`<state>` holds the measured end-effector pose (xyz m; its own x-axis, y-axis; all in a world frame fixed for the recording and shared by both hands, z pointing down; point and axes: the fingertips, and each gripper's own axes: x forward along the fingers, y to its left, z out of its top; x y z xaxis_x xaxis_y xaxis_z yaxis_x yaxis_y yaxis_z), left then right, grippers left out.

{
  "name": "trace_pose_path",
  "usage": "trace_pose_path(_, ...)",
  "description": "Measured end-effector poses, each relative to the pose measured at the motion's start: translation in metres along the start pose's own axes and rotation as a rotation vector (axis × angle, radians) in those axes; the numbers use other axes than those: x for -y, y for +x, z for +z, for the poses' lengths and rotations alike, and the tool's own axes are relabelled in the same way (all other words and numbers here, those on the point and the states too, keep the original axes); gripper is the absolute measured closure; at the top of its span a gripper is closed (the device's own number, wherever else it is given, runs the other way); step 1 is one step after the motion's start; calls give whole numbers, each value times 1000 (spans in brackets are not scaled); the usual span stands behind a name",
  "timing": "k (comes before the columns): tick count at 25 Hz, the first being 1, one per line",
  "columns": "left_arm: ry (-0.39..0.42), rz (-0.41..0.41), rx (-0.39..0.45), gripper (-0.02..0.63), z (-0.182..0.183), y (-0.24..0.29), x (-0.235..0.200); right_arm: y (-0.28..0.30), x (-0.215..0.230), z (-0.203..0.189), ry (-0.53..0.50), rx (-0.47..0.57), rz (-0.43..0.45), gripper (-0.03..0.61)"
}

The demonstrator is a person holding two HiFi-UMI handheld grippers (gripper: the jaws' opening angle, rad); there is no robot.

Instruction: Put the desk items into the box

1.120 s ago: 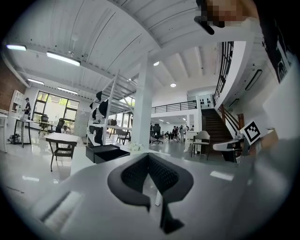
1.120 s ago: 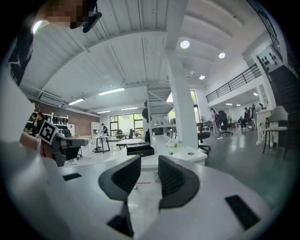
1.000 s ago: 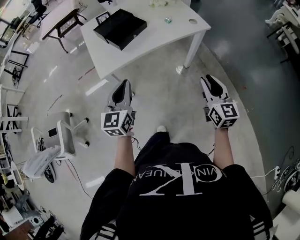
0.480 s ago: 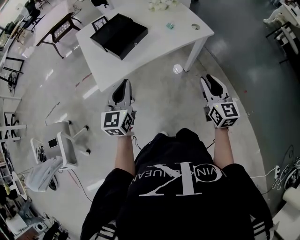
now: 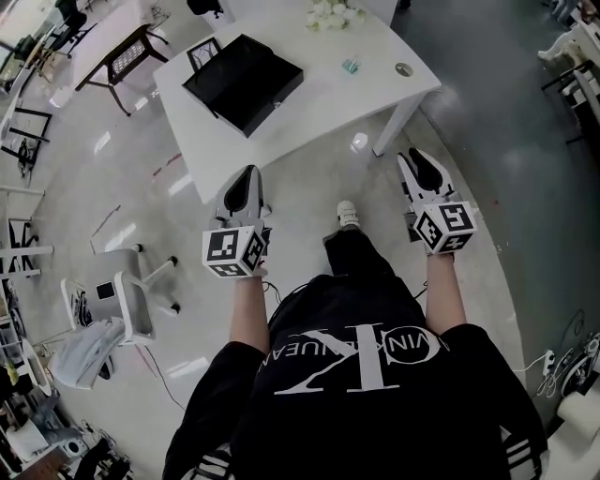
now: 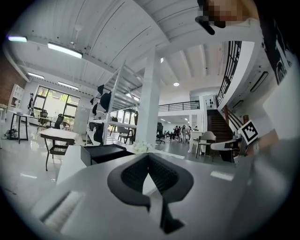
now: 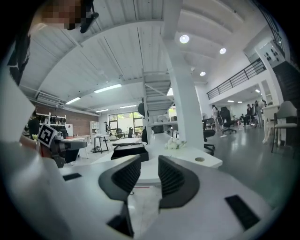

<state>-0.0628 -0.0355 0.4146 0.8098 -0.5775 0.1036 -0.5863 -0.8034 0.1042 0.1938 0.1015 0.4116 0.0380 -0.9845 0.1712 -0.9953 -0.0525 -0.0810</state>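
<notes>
Left tool [image 5: 247, 178]: jaws together, nothing in them. Right tool [image 5: 419, 161]: jaws a little apart, also empty. Both are held out over the floor, short of the white surface [image 5: 319, 108].

On it: shallow black box [image 5: 244, 70] toward the left; white flowers [image 5: 330, 16] at the far edge; small teal item [image 5: 351, 66] and round disc [image 5: 404, 69] near the right corner.

Judgement: all small and light. Flowers soft, crushable, so pinch low and gently. Disc flat, probably slippery; take it across its edges.
</notes>
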Motion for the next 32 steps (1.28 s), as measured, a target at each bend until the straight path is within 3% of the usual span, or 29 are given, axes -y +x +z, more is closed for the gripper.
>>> trace_pose_path(5, 7, 41, 18, 604, 16, 43, -24, 60, 23, 22, -10, 21, 46, 474)
trace_pose_path(14, -12, 32, 27, 604, 28, 132, -28, 144, 69, 36, -18, -19, 107, 474)
trace_pose_path(32, -50, 62, -36, 604, 6, 244, -28, 257, 130, 2, -23, -209, 221, 474)
